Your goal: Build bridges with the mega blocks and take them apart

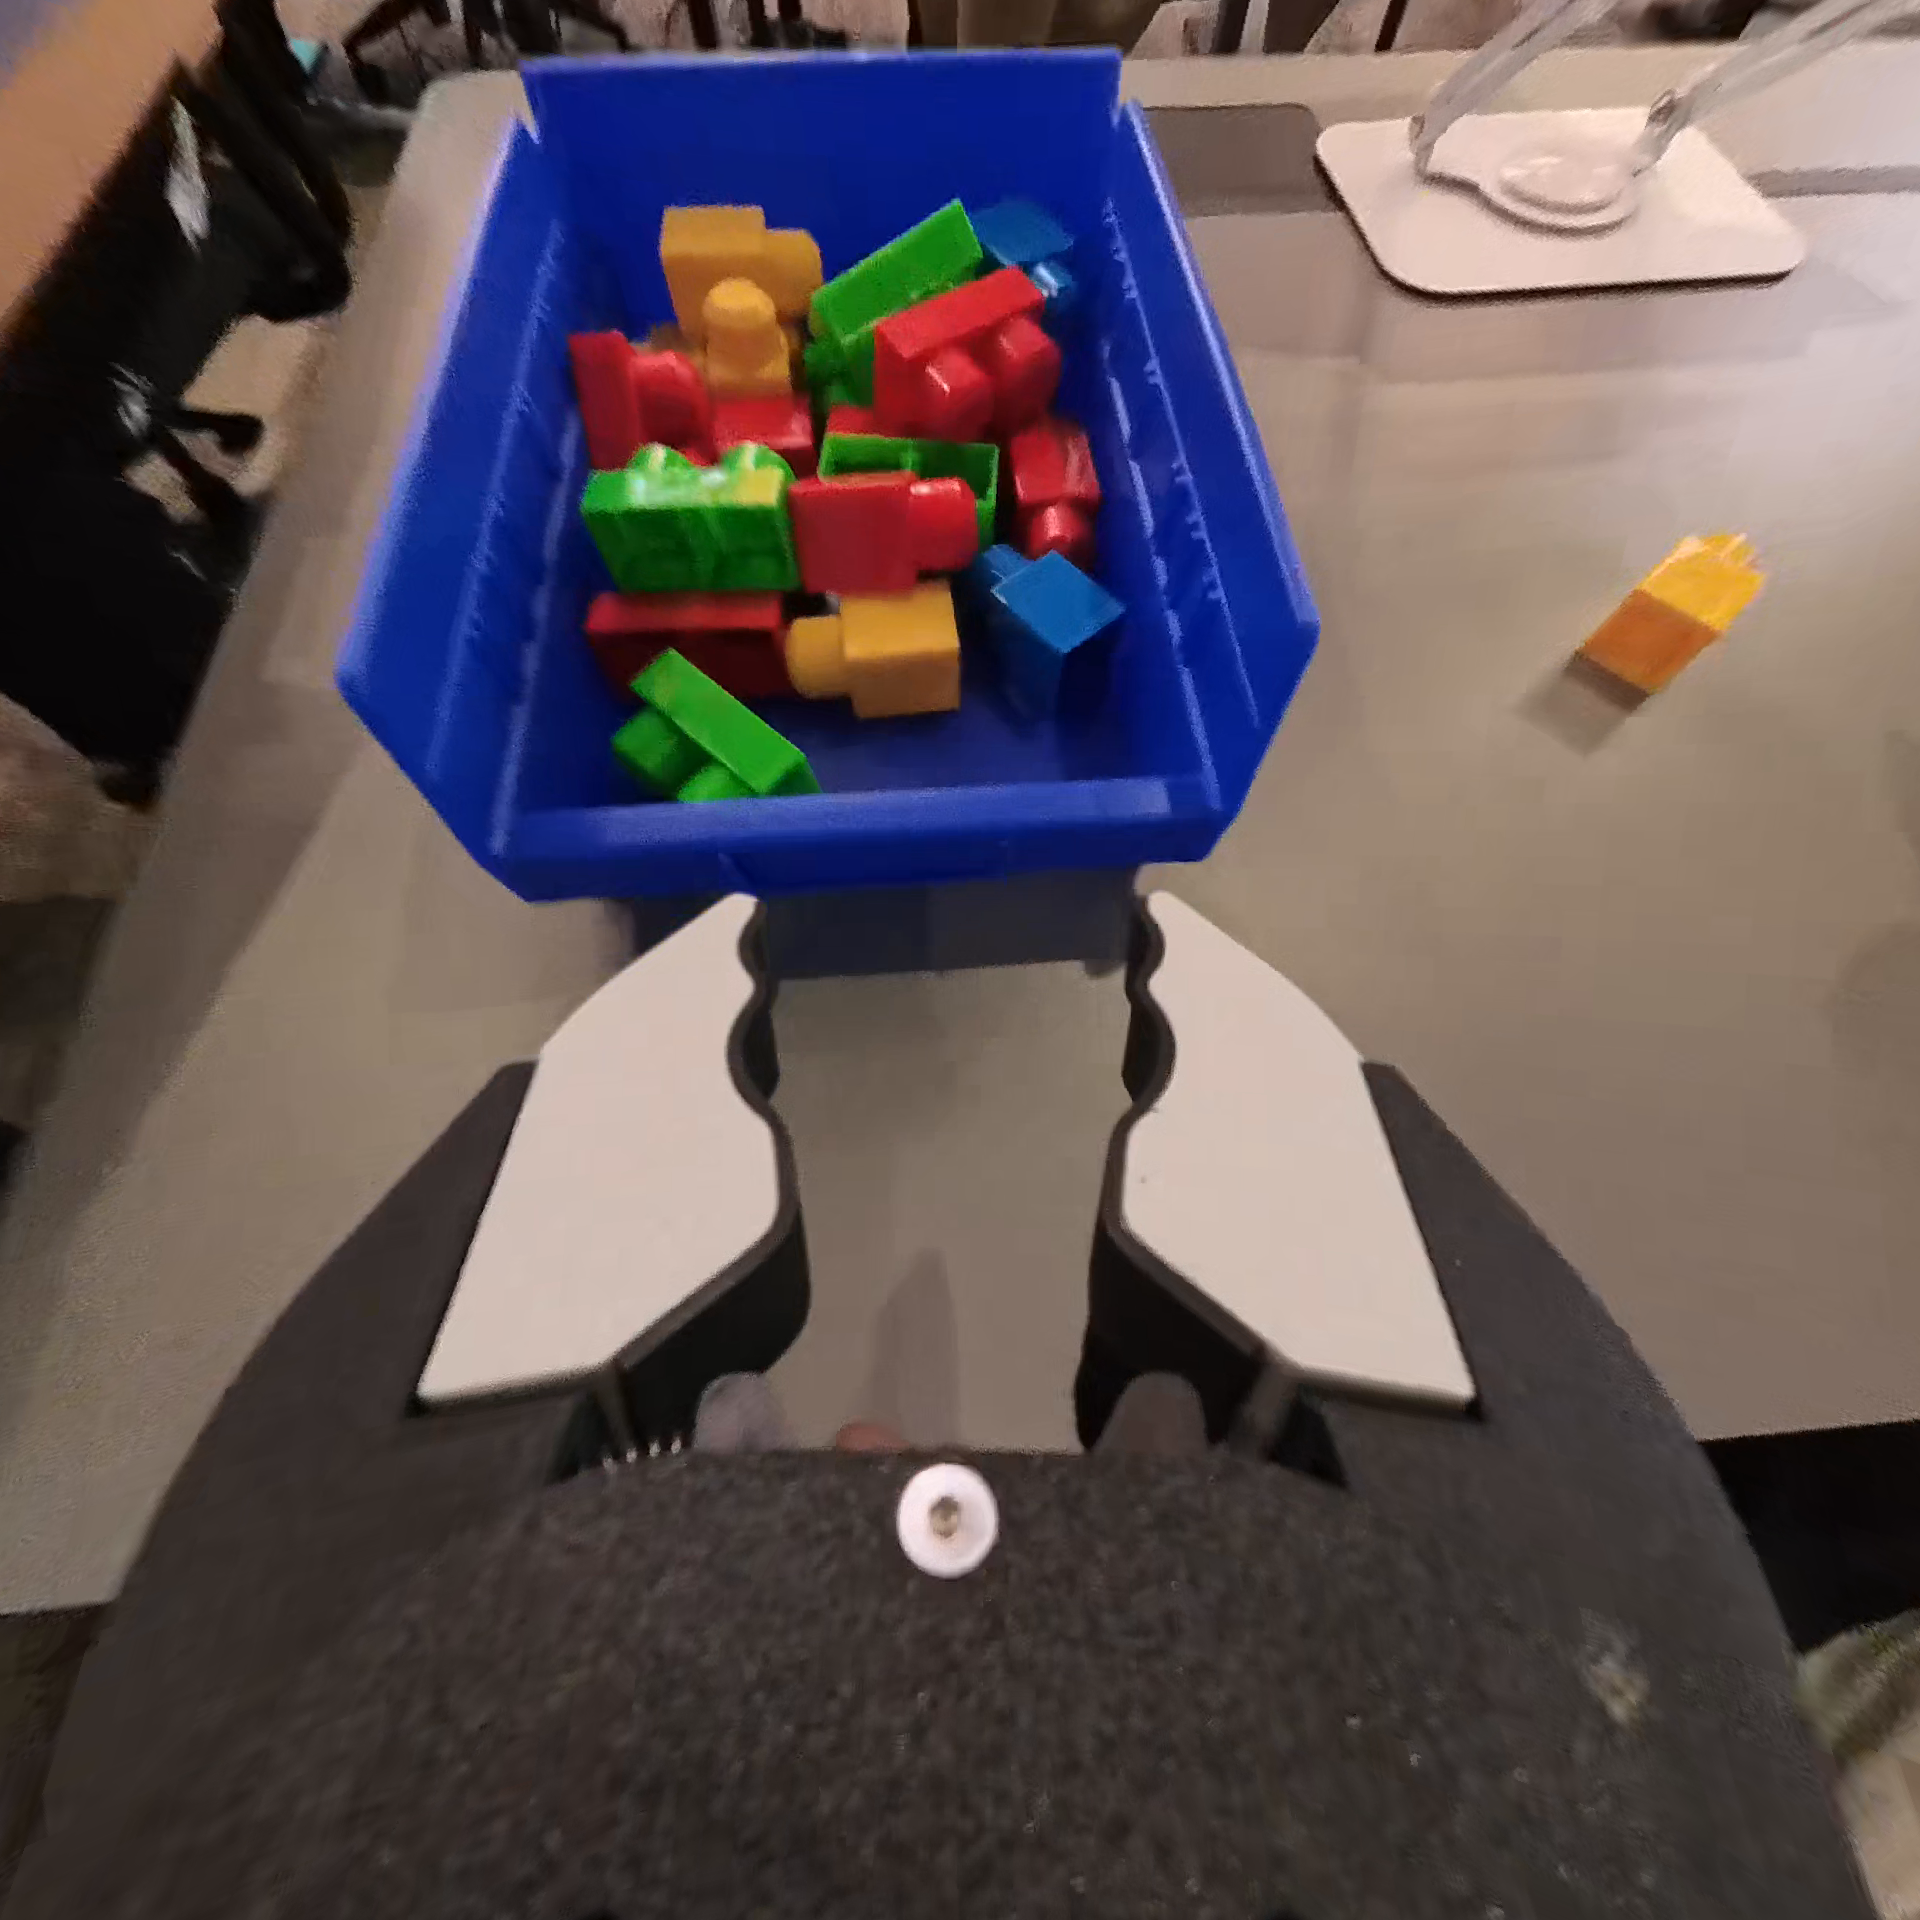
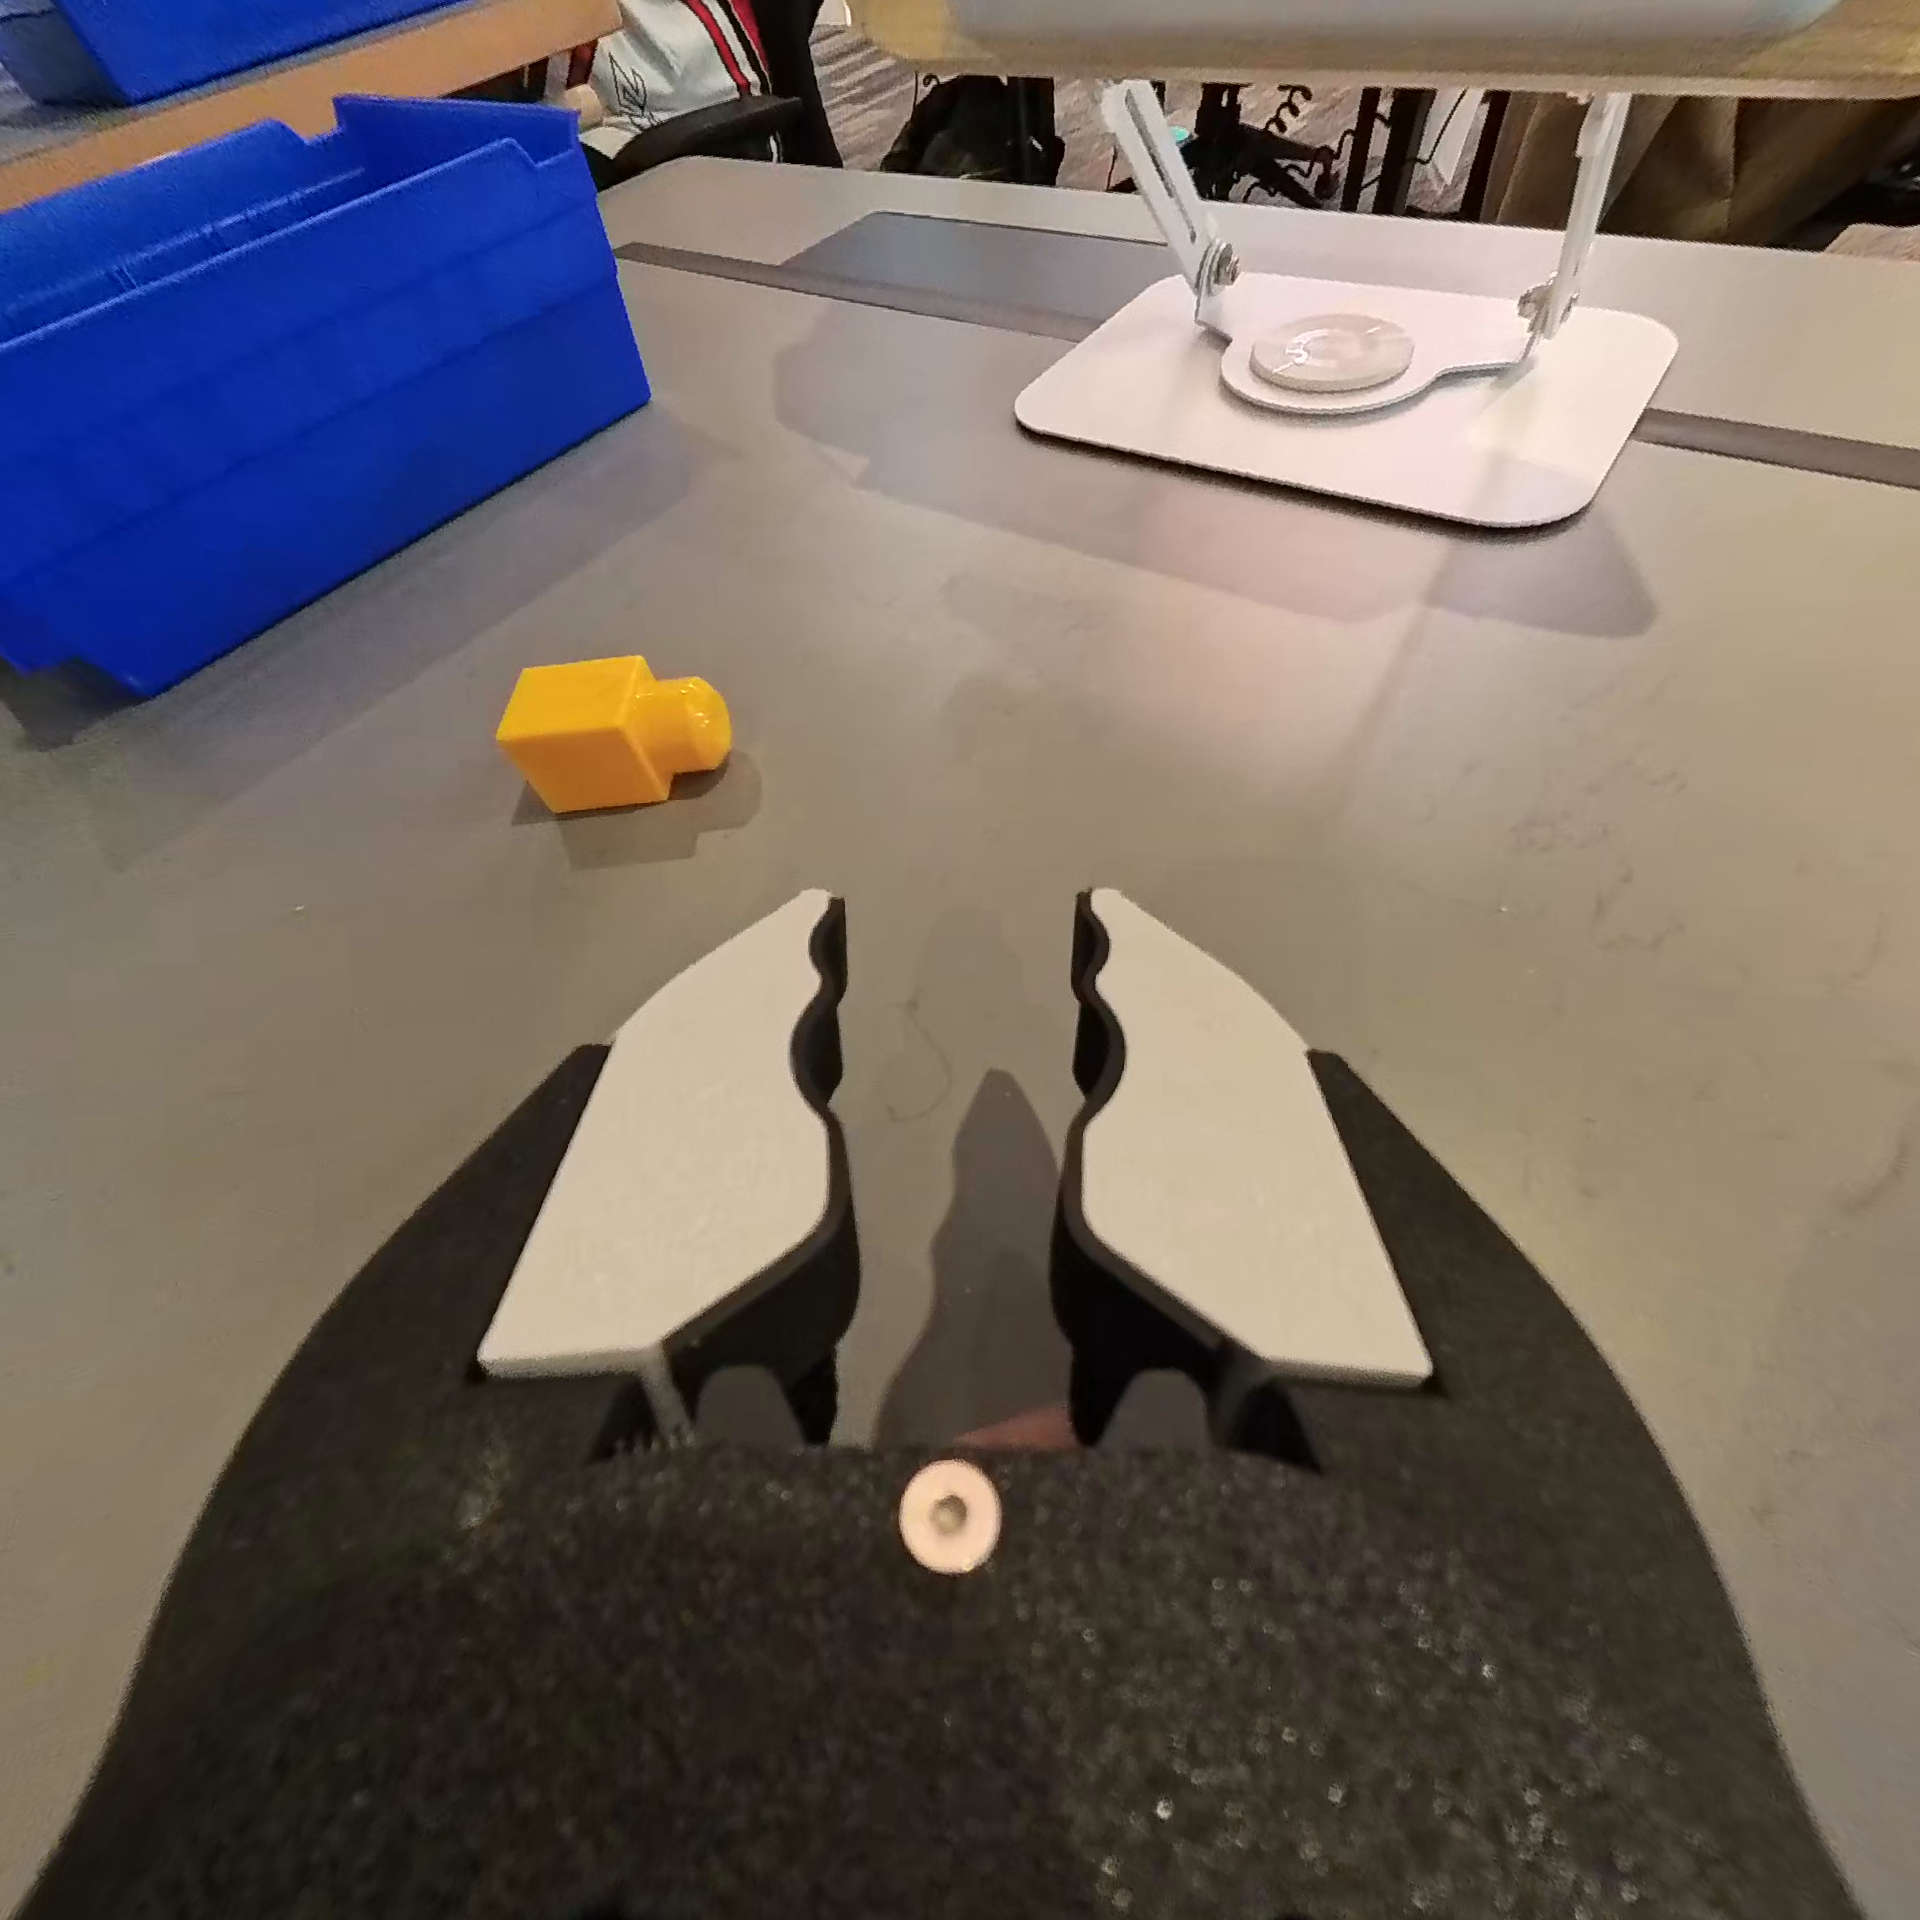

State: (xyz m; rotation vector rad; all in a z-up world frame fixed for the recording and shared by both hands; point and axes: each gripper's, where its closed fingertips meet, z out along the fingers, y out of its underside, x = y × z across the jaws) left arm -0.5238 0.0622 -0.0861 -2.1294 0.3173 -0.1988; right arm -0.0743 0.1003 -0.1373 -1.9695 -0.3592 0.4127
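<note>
A blue bin [image 1: 852, 836] on the grey table holds several red, green, yellow and blue mega blocks [image 1: 831, 488]. My left gripper [image 1: 948, 914] is open and empty, just in front of the bin's near wall. A single yellow block [image 1: 1662, 618] lies on its side on the table to the right of the bin. It also shows in the right wrist view [image 2: 608, 732], ahead and left of my right gripper [image 2: 958, 904], which is open and empty above the table. The bin's side [image 2: 301, 416] shows at the left there.
A white stand with a flat base [image 2: 1351, 416] sits at the back right of the table; it also shows in the left wrist view [image 1: 1558, 208]. Dark chairs [image 1: 135, 416] stand off the table's left edge. Another blue bin [image 2: 208, 42] sits on a far desk.
</note>
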